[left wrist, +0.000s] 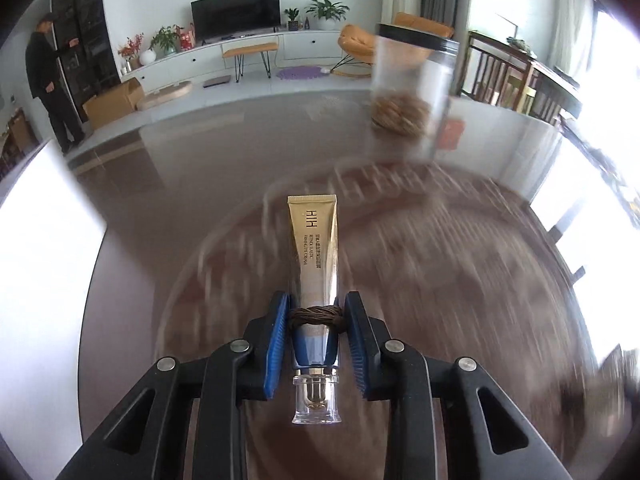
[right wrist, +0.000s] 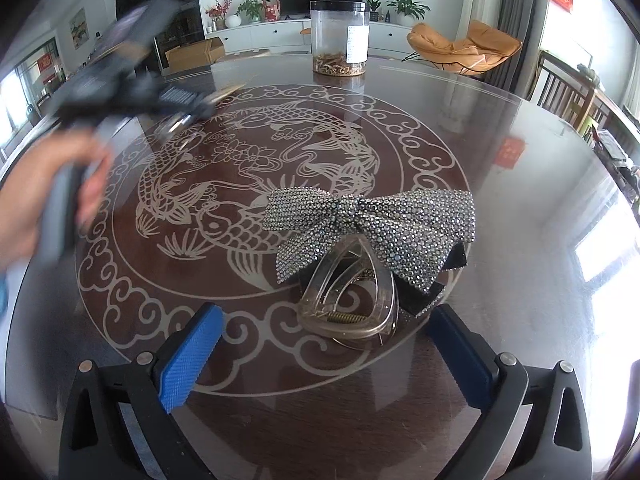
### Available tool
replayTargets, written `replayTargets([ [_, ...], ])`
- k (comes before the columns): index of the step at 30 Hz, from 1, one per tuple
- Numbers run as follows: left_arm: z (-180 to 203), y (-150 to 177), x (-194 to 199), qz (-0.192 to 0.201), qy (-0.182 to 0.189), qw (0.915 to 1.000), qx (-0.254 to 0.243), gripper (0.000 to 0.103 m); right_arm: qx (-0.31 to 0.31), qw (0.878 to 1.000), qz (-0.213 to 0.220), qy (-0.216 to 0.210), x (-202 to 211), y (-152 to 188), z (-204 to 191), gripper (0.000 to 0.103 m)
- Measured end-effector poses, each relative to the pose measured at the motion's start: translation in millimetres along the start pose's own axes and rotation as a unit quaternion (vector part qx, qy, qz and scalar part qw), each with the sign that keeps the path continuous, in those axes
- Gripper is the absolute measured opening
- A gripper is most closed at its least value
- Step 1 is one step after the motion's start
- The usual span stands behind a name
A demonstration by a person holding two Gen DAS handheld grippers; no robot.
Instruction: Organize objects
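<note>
My left gripper (left wrist: 315, 320) is shut on a gold cream tube (left wrist: 314, 244) with a brown twisted band around it, clear cap toward the camera, held above the blurred table. It also shows in the right wrist view (right wrist: 132, 76), blurred at the far left with the hand. A clear jar (left wrist: 412, 88) with brown contents stands ahead to the right; it also shows in the right wrist view (right wrist: 340, 36) at the far side. My right gripper (right wrist: 320, 344) is open above the table, its fingers on either side of a rhinestone bow hair claw (right wrist: 368, 236).
The round dark table has a glass top (right wrist: 200, 184) etched with fish. Wooden chairs (right wrist: 576, 104) stand at the right edge. A person (left wrist: 48, 80) stands far left by a cabinet. An orange lounge chair (right wrist: 460, 48) sits beyond the table.
</note>
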State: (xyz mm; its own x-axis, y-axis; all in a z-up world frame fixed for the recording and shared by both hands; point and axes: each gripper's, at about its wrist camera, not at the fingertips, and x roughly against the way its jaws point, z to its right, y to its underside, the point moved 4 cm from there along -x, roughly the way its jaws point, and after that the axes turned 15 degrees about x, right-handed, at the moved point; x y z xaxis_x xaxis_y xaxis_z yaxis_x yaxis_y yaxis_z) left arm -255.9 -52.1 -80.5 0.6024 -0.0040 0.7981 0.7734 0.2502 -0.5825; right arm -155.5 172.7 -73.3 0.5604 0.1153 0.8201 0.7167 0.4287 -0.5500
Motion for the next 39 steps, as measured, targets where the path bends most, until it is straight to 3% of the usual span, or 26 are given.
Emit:
replayTargets([
  [6,-22.0,101.2,77.8,0.011,0.004,0.9999,0.008,0.029,-0.005,1.000,0.001,0.005,1.7,0.6,0.8,0.103],
  [12,-20.8,130.8,99.8,0.011,0.001,0.9996,-0.024,0.036,-0.008,0.998,0.039,0.040,19.8,2.6,0.8,0.103],
  [13,-22.3,129.8,99.0,0.012,-0.002,0.9997,-0.022,0.054,-0.010,0.998,0.040,0.044,21.8,3.9,0.3,0.103],
  [14,-25.3,127.2,96.4,0.006,-0.002,0.9999,-0.009,0.079,-0.013,0.998,0.039,0.048,23.3,5.8,0.1,0.103],
  [16,-29.2,125.3,93.9,-0.007,-0.001,0.9999,0.008,0.088,-0.021,0.998,0.038,0.055,26.5,9.6,-0.6,0.103],
  [19,-25.0,128.6,89.1,-0.016,-0.007,0.9998,-0.008,0.103,-0.025,0.997,0.040,0.064,31.4,12.6,-1.6,0.103],
  [39,-26.9,130.9,89.7,-0.021,-0.002,0.9998,-0.008,0.103,-0.020,0.997,0.030,0.064,29.4,13.7,-3.0,0.103],
])
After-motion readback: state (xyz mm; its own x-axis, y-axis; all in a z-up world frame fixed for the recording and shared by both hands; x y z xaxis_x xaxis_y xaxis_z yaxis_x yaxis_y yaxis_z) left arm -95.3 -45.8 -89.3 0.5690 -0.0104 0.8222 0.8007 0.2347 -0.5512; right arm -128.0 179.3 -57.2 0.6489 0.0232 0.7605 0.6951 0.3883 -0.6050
